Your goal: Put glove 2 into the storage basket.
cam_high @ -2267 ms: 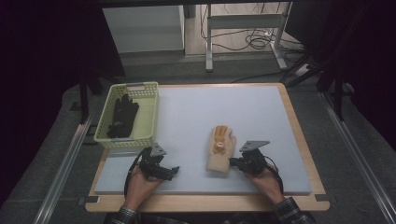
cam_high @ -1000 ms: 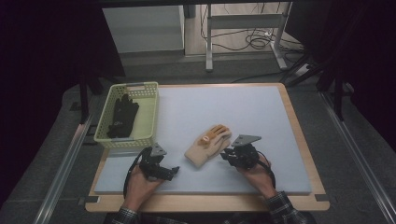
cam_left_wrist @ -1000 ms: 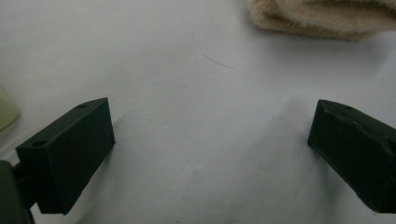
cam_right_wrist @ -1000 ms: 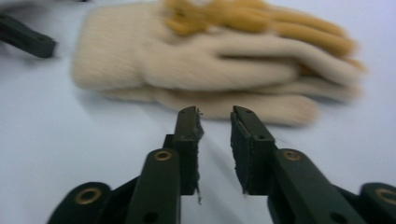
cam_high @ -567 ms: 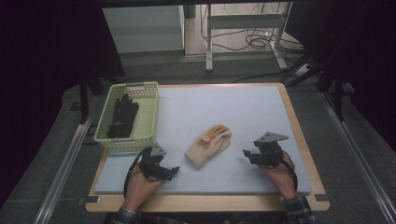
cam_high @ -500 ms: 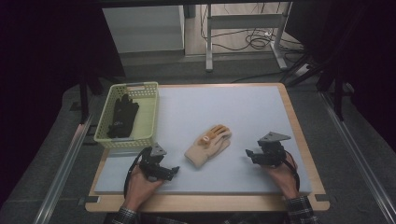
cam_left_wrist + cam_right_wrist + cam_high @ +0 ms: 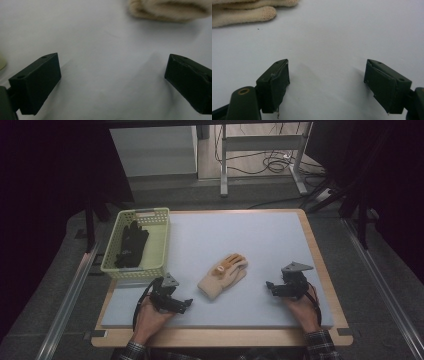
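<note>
Both claws, left gripper (image 7: 186, 302) and right gripper (image 7: 270, 286), gape empty, so grab the glove (image 7: 223, 275) by its cuff, not fingers.

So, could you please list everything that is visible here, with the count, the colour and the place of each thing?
Glove: one, cream with orange on its fingers, lying flat near the middle of the mat, between the two grippers and touching neither.
Basket: one, pale yellow-green, at the left edge of the table.
Black gloves: dark bundle, count unclear, inside the basket.
Mat: one, light grey-blue, covering the table top.
Table: one, wooden rim around the mat.
Left gripper: one, black, jaws open and empty, low over the mat at the near left.
Right gripper: one, black, jaws have just been opening, nothing between them, near right.
Hands: two, with plaid cuffs, at the near edge.
</note>
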### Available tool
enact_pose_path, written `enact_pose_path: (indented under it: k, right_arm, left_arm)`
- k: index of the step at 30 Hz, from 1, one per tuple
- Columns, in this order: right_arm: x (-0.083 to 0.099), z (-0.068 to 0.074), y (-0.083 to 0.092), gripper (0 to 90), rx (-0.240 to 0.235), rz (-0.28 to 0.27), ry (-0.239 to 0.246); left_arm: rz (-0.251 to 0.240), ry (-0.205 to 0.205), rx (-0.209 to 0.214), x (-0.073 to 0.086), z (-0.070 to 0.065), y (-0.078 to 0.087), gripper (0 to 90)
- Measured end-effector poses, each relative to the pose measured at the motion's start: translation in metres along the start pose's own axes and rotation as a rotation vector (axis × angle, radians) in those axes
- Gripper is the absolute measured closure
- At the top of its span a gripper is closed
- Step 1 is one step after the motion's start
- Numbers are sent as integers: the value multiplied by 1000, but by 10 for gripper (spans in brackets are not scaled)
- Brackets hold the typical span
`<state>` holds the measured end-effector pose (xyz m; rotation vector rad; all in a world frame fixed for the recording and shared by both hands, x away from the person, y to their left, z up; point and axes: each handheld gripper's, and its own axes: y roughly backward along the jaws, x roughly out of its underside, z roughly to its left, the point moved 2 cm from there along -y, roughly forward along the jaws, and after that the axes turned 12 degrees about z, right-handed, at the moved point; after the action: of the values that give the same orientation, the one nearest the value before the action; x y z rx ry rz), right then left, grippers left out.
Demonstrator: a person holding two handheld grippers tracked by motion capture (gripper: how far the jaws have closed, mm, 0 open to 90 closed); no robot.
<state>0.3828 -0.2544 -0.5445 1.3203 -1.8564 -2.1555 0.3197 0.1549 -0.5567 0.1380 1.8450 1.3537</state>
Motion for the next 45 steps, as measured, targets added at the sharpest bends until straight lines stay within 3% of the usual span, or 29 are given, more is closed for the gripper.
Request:
enact_pose_path:
  k: [5,10,13,18,22,28,34,37,42,45]
  right_arm:
    - [0,0,0,197,1,-1,-1]
    - [0,0,0,196,2,-2,0]
    - [0,0,0,196,0,-1,-1]
    - [0,0,0,196,0,-2,-1]
    - [0,0,0,196,0,-1,-1]
    - [0,0,0,196,-1,-1,-2]
    - [0,0,0,196,-1,-1,-2]
    - [0,0,0,196,0,-1,-1]
    - [0,0,0,196,0,-1,-1]
    - [0,0,0,196,0,-1,0]
  left_arm:
    - [-32,-29,29,-21,-10,7,0]
    - [-43,-65,51,-52,-19,3,0]
    - [-49,-83,81,-70,-25,-4,0]
    - [-19,-123,58,-96,-33,-23,0]
    - [7,-128,70,-109,-34,-40,0]
    - [52,-146,76,-118,-38,-63,0]
    - [98,-162,34,-119,-43,-79,0]
    - [92,-153,28,-120,-43,-78,7]
    - [78,-137,25,-120,-42,-73,169]
    - [67,-118,20,-119,-39,-70,331]
